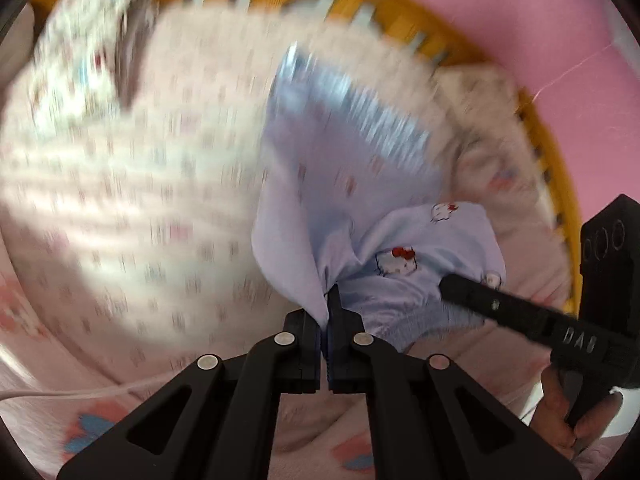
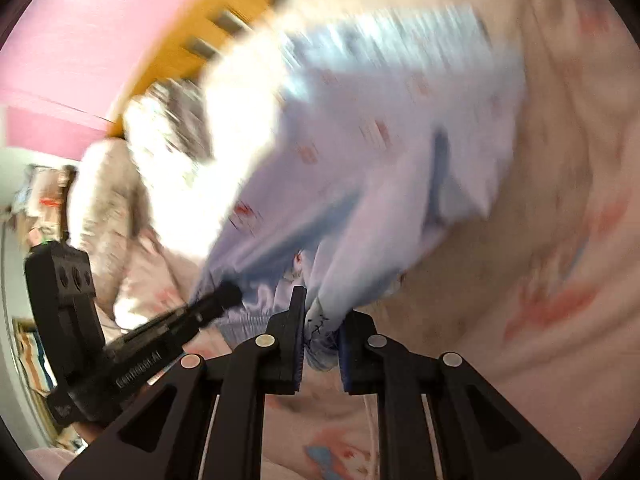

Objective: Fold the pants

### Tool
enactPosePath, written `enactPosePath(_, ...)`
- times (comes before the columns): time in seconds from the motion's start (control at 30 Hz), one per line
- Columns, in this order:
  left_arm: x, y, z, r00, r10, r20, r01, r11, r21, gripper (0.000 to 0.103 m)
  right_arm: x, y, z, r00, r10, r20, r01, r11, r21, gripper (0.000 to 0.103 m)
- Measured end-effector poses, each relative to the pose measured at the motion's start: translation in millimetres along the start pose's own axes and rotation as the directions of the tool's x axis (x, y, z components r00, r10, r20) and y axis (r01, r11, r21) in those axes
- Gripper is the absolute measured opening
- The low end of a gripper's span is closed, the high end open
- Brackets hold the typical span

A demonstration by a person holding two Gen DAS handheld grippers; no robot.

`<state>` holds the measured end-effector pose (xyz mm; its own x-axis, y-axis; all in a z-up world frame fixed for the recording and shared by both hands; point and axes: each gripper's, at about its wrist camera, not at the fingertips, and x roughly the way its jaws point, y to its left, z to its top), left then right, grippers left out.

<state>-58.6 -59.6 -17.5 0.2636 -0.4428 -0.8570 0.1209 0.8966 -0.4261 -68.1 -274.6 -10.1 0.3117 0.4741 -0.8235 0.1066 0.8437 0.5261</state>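
The light blue pants [image 1: 352,184] with small cat prints hang blurred above the bed, held up at the elastic waistband. My left gripper [image 1: 328,300] is shut on a fold of the waistband edge. In the left wrist view my right gripper [image 1: 448,284] comes in from the right and bites the same waistband further along. In the right wrist view my right gripper [image 2: 322,312] is shut on a thick bunch of the pants [image 2: 360,152], and the left gripper [image 2: 228,294] grips the waistband to its left. The legs trail away downward.
Below lies a bed with a pink patterned sheet [image 1: 100,208], bounded by a yellow slatted rail [image 1: 556,168] and a pink wall [image 1: 500,8]. A flowered bundle [image 1: 76,52] and a beige garment [image 1: 492,168] rest on it. A white cable [image 1: 80,394] crosses at front left.
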Motion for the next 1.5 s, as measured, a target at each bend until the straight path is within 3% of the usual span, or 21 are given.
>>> enactPosePath(0.1,-47.7,-15.7,26.0,0.989,-0.058,0.137,0.054,0.998,0.030,0.001,-43.0,27.3,31.5,0.989,0.063,0.131,-0.053,0.996,-0.076,0.014)
enactPosePath(0.23,-112.6,-44.6,47.1,0.940,-0.102,0.326,0.071,0.992,0.105,0.001,-94.4,68.7,50.2,0.954,0.112,0.280,-0.051,0.975,-0.216,0.014)
enactPosePath(0.33,-150.1,-60.9,57.6,0.900,-0.117,0.420,0.064,0.988,0.138,0.001,-128.7,90.9,58.2,0.926,0.178,0.333,-0.088,0.959,-0.269,0.014)
enactPosePath(0.43,-180.3,-71.1,66.2,0.867,-0.157,0.472,0.086,0.982,0.168,0.001,-164.3,111.2,59.5,0.892,0.223,0.394,-0.089,0.940,-0.330,0.014)
enactPosePath(0.5,-192.5,-79.1,69.7,0.845,-0.146,0.514,0.053,0.980,0.192,0.001,-180.9,125.6,60.6,0.874,0.233,0.426,-0.067,0.927,-0.370,0.014)
enactPosePath(0.57,-199.8,-79.5,71.6,0.830,-0.130,0.542,0.024,0.980,0.198,0.001,-184.0,136.5,64.7,0.870,0.241,0.431,-0.070,0.924,-0.376,0.014)
enactPosePath(0.63,-195.4,-75.1,77.7,0.832,-0.115,0.543,0.010,0.982,0.191,0.001,-177.6,140.7,73.9,0.877,0.231,0.422,-0.067,0.927,-0.369,0.014)
enactPosePath(0.77,-165.2,-55.7,120.3,0.852,-0.055,0.520,-0.021,0.990,0.138,0.001,-139.8,148.7,116.7,0.896,0.186,0.403,-0.035,0.935,-0.353,0.014)
enactPosePath(0.87,-160.6,-46.6,163.6,0.843,-0.035,0.537,-0.038,0.992,0.124,0.001,-123.6,164.4,157.1,0.887,0.185,0.424,-0.022,0.932,-0.361,0.014)
enactPosePath(0.93,-173.2,-45.9,187.7,0.821,-0.051,0.569,-0.030,0.991,0.132,0.001,-128.0,177.2,178.8,0.868,0.210,0.449,-0.029,0.926,-0.376,0.014)
enactPosePath(1.0,-194.2,-51.5,203.5,0.782,-0.056,0.621,-0.053,0.986,0.156,0.001,-143.7,190.6,192.8,0.835,0.250,0.491,-0.035,0.914,-0.405,0.014)
enactPosePath(1.07,-211.7,-58.7,206.2,0.754,-0.069,0.653,-0.068,0.981,0.182,0.001,-159.9,202.3,197.2,0.805,0.289,0.518,-0.036,0.896,-0.443,0.014)
enactPosePath(1.13,-220.1,-63.6,200.1,0.738,-0.079,0.670,-0.079,0.976,0.203,0.001,-168.8,209.3,191.2,0.789,0.291,0.541,-0.006,0.884,-0.467,0.014)
enactPosePath(1.2,-214.3,-63.3,189.6,0.745,-0.074,0.663,-0.096,0.972,0.216,0.001,-168.6,210.3,179.1,0.784,0.278,0.555,0.035,0.873,-0.487,0.014)
enactPosePath(1.27,-195.0,-55.4,180.4,0.779,-0.066,0.624,-0.092,0.972,0.217,0.001,-157.7,200.9,167.6,0.805,0.257,0.535,0.040,0.876,-0.481,0.014)
enactPosePath(1.4,-129.8,-28.2,145.4,0.870,-0.033,0.491,-0.076,0.977,0.199,0.001,-107.5,159.8,138.6,0.875,0.175,0.452,0.037,0.906,-0.422,0.014)
enactPosePath(1.5,-57.2,7.7,108.7,0.952,0.025,0.304,-0.061,0.992,0.111,0.001,-37.6,119.6,108.1,0.946,0.059,0.319,0.061,0.933,-0.353,0.014)
